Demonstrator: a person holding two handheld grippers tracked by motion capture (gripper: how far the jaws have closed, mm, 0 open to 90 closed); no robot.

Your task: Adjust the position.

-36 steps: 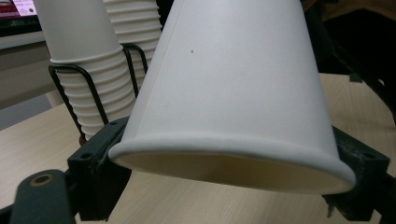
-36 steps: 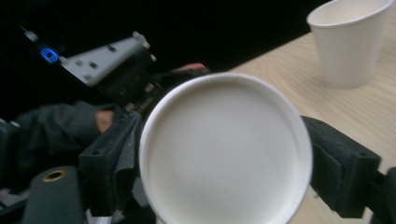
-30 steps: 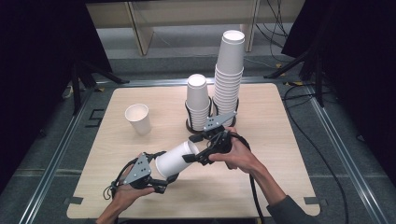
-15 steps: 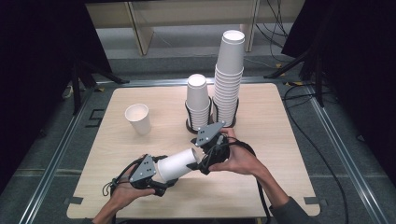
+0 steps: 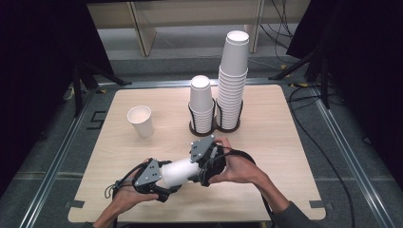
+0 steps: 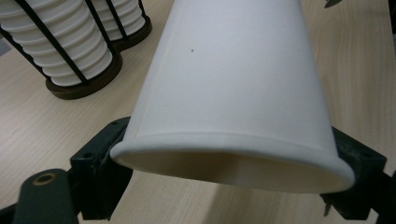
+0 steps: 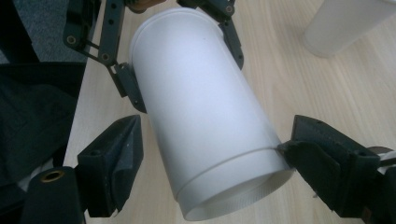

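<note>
A: How is the cup (image 5: 178, 172) being held?
B: Plain white and lying sideways, it is being gripped at its rim between the left gripper's (image 5: 153, 178) jaws.
A: And the right gripper (image 5: 206, 161)?
B: Its jaws are flanking the base; whether they are pressing cannot be told.

no readable text, labels or signs

paper cup (image 5: 178, 172) | plain white, rim squashed oval | lying level above the worktop (image 5: 285, 142) | rim end in left tongs (image 5: 164, 183), base end between right tongs (image 5: 199, 173)
</note>
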